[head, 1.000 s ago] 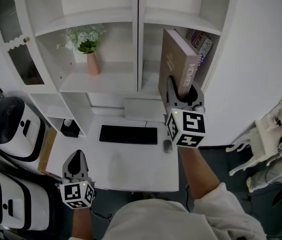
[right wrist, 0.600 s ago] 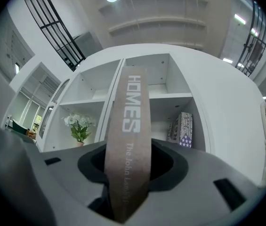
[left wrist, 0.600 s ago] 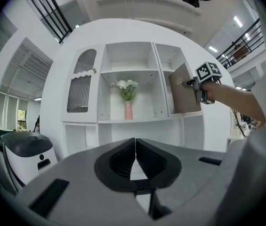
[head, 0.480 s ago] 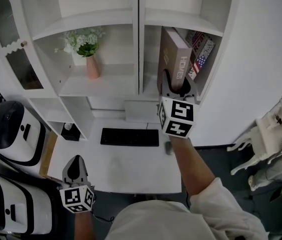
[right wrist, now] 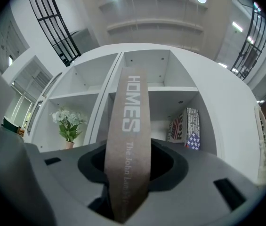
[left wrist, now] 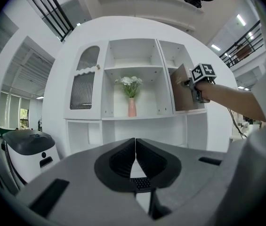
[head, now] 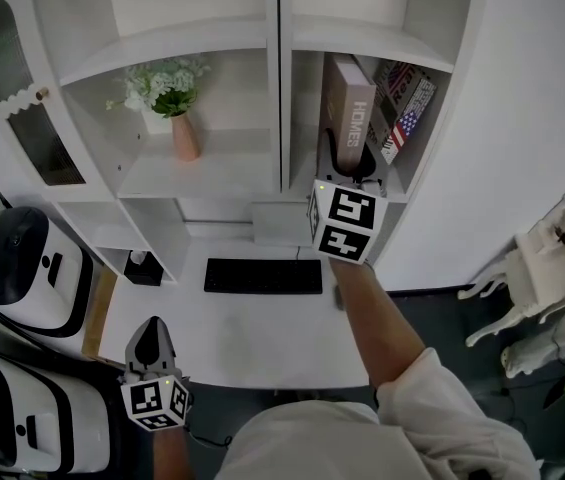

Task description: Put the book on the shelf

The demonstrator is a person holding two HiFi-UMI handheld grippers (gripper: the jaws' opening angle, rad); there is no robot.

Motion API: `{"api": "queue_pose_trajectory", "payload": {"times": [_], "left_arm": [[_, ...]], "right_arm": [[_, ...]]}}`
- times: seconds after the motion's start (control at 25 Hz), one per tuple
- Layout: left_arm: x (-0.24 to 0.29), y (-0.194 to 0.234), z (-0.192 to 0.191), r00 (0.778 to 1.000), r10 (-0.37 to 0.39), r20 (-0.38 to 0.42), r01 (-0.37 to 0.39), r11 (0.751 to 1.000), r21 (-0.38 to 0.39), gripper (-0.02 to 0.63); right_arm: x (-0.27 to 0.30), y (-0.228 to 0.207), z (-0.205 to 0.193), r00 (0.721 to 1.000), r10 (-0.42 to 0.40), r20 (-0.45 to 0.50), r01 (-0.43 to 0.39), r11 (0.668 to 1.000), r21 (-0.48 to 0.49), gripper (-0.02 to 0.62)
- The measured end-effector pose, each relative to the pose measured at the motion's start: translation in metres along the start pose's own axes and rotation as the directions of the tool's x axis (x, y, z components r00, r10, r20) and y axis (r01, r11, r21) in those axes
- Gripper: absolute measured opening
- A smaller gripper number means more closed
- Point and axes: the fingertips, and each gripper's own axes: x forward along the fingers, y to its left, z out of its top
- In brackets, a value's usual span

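Observation:
A tall brown book with "HOMES" on its spine (head: 347,113) (right wrist: 128,140) stands upright inside the right middle shelf compartment (head: 307,173). My right gripper (head: 352,168) is shut on its spine, at the front of that shelf. From the left gripper view, the book (left wrist: 182,88) shows edge-on in that compartment. My left gripper (head: 152,346) (left wrist: 135,157) hangs low at the desk's near left corner, shut with nothing between its jaws.
A book with a flag cover (head: 402,108) (right wrist: 185,128) leans at the compartment's right wall. A pink vase with white flowers (head: 177,113) stands in the left compartment. Keyboard (head: 262,276) and mouse lie on the white desk (head: 232,338). White machines (head: 17,268) stand at left.
My right gripper has carried the book up and forward into the shelf compartment, and the book now stands more upright. The left gripper has stayed low by the desk.

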Motion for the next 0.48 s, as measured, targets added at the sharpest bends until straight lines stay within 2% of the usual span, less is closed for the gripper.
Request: {"api": "queue_pose_trajectory", "payload": {"times": [0.48], "left_arm": [[0.009, 0.004, -0.006, 1.0, 0.009, -0.019, -0.009, 1.0, -0.001, 0.006]], "right_arm": [[0.034, 0.003, -0.008, 1.0, -0.024, -0.016, 0.024, 1.0, 0.001, 0.181]]}}
